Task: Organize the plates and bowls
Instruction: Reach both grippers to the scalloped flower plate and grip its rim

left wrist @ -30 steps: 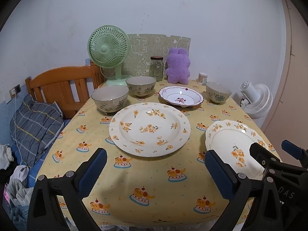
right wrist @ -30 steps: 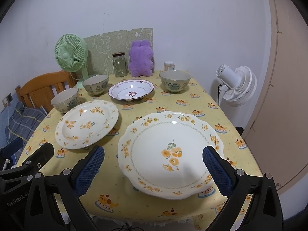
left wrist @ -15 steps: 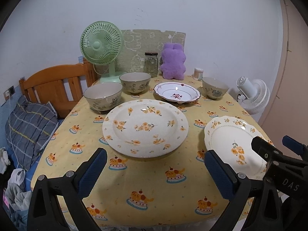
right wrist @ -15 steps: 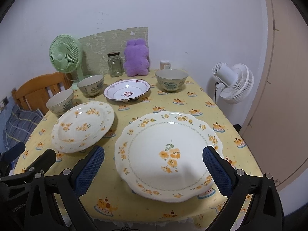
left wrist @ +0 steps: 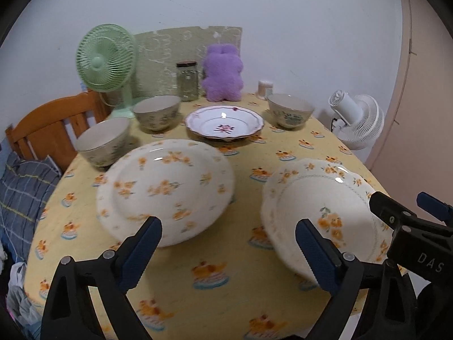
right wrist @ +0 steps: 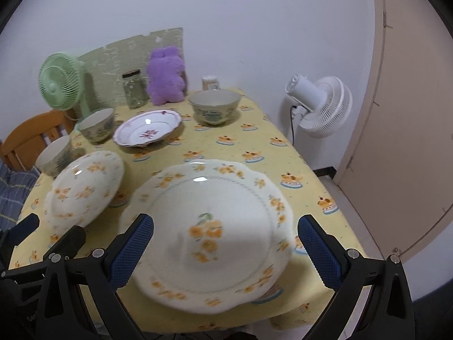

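Legible text, one item: white capitals "DAS" on the black body of the right gripper [left wrist: 424, 223], seen at the right edge of the left wrist view (the letters sit low on the frame, near the picture's border). On the left gripper [right wrist: 25, 235], in the right wrist view, a faint pale marking at the lower left is cut off and unreadable. Nothing else carries readable lettering.

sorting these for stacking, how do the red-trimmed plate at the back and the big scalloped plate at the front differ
The red-trimmed plate is white with a dark red rim line and one red motif in the middle; the scalloped plate is cream with orange flowers at its centre and around its border. The red-trimmed plate looks smaller and deeper, the scalloped plate broader and flatter. Both have wavy rims and lie upright on the tablecloth.
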{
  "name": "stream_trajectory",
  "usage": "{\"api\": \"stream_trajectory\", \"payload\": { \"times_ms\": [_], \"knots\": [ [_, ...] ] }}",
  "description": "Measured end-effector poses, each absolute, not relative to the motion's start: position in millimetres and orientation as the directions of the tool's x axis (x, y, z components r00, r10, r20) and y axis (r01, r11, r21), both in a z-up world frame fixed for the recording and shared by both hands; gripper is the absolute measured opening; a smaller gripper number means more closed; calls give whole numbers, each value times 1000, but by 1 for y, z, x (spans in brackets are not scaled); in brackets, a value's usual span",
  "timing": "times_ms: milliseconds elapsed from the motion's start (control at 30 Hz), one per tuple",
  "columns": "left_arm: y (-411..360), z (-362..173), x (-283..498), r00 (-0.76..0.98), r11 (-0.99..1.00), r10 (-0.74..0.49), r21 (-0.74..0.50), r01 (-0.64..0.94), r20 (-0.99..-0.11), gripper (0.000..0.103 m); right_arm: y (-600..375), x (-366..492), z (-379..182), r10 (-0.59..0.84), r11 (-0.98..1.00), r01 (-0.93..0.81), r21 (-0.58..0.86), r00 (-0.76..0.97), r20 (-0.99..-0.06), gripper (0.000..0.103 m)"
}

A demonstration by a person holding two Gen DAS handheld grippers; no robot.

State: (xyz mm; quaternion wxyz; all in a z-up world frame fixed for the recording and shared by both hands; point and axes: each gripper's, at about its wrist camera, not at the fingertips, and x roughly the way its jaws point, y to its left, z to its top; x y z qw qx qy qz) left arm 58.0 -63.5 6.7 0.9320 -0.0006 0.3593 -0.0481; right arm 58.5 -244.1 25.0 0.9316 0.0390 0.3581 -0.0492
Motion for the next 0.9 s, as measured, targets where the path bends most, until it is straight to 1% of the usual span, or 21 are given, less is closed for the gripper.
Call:
{"api": "stream_trajectory", "payload": {
  "times_ms": [133,267,367,500,633,700,800,900],
  "knots": [
    [-86,1,77,715,997,-76,-31,75,-695,91,-264,80,20,-52,994,102,33,722,-690,102],
    [-102,-6,92,694,999,-44,-28,34,-719,91,-280,99,12,-25,997,66,30,701,-713,101],
    [-111,-14,101,662,1000,-12,-14,2,-749,91,-292,113,4,6,997,49,54,683,-731,100],
    [-120,-25,107,633,999,31,2,-47,-774,90,-304,129,-13,43,997,22,75,639,-768,96],
    [-127,-36,109,604,997,52,9,-75,-795,85,-309,139,-26,63,997,-9,73,608,-792,94],
    [-131,-41,110,588,996,63,15,-86,-806,84,-308,143,-32,76,997,-31,71,594,-801,93],
    [-136,-48,113,558,995,63,12,-94,-827,79,-306,149,-43,89,996,-60,67,557,-826,89],
    [-139,-54,117,522,995,60,6,-104,-851,78,-307,151,-51,103,994,-77,73,529,-843,86]
  ]
}}
